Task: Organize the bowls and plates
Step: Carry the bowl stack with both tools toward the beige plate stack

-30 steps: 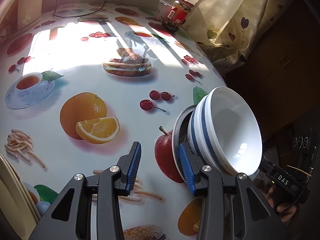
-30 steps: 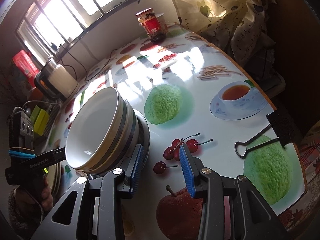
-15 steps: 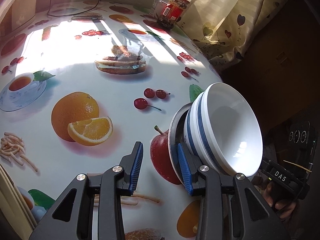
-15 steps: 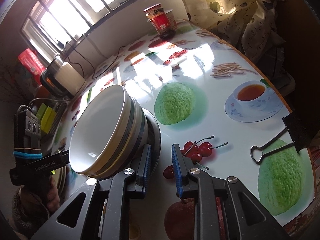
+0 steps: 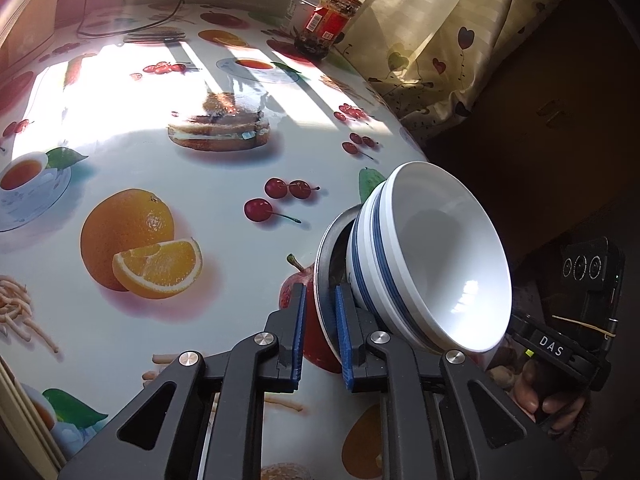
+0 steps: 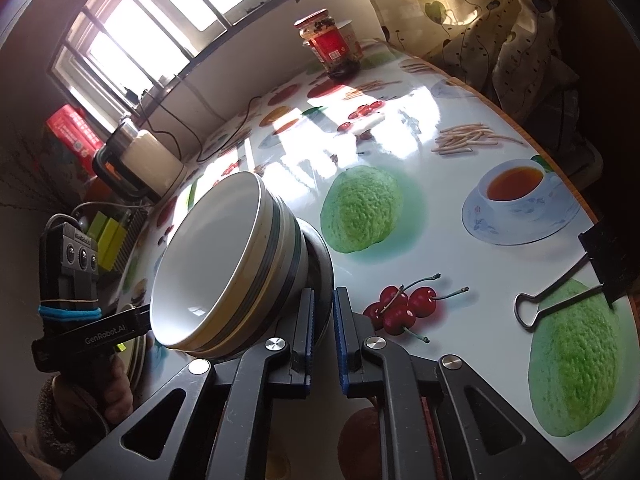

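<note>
A stack of white bowls with blue bands (image 5: 432,264) sits in a metal plate (image 5: 325,248) on the fruit-print table. My left gripper (image 5: 320,334) has its blue pads closed on the plate's rim, one pad each side. In the right wrist view the same bowls (image 6: 224,264) and plate (image 6: 322,258) show, and my right gripper (image 6: 323,336) is closed on the plate's opposite rim. The bowls lean toward each camera's outer side. The other gripper's handle shows in each view.
A red-lidded jar (image 5: 330,20) and a white cup stand at the table's far edge by a curtain (image 5: 440,40). A black binder clip (image 6: 576,280) lies at the right edge. A kettle (image 6: 148,160) and boxes stand by the window. More plates (image 6: 134,354) lie under the left hand.
Both grippers have closed from wide open down onto the metal plate's rim. The bowl stack has stayed about where it was.
</note>
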A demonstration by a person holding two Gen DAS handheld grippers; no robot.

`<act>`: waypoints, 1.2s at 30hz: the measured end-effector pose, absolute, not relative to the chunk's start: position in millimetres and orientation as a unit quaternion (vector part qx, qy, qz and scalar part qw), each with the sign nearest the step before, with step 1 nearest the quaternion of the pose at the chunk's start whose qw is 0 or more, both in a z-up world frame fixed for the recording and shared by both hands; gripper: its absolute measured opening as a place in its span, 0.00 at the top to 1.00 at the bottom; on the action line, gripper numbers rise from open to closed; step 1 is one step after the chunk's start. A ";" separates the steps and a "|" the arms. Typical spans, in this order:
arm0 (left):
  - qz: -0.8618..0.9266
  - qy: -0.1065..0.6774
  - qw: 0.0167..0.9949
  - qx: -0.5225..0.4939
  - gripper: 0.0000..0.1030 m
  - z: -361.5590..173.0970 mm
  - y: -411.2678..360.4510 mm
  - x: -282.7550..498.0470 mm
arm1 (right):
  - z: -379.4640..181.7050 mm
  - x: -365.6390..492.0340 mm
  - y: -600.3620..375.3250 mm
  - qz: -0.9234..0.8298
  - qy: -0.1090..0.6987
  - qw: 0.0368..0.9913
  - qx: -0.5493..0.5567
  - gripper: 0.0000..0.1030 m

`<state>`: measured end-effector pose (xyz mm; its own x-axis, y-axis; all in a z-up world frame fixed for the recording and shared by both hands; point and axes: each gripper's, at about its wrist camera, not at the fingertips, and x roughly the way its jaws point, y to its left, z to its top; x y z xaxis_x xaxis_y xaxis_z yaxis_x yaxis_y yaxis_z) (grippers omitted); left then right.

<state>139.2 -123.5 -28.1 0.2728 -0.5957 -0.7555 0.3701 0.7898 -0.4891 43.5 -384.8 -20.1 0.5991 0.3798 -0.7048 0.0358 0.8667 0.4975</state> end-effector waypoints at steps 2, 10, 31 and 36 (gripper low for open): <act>-0.307 0.518 0.791 -0.105 0.89 -27.3 -125.2 138.5 | -20.0 43.5 -384.8 0.099 0.436 0.862 0.238 0.90; -0.307 0.512 0.795 -0.104 0.89 -27.0 -125.4 137.9 | -19.1 43.7 -384.6 0.098 0.435 0.863 0.236 0.90; -0.305 0.505 0.802 -0.093 0.89 -25.1 -126.1 135.2 | -18.3 43.2 -385.8 0.099 0.432 0.863 0.241 0.91; -0.303 0.503 0.804 -0.093 0.89 -23.5 -124.3 134.8 | -17.6 43.7 -386.6 0.100 0.431 0.864 0.240 0.91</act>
<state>134.8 -124.3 -23.5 0.3104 -0.5809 -0.7525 0.3941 0.7990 -0.4542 43.7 -386.6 -17.6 0.6080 0.3801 -0.6970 0.0343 0.8645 0.5014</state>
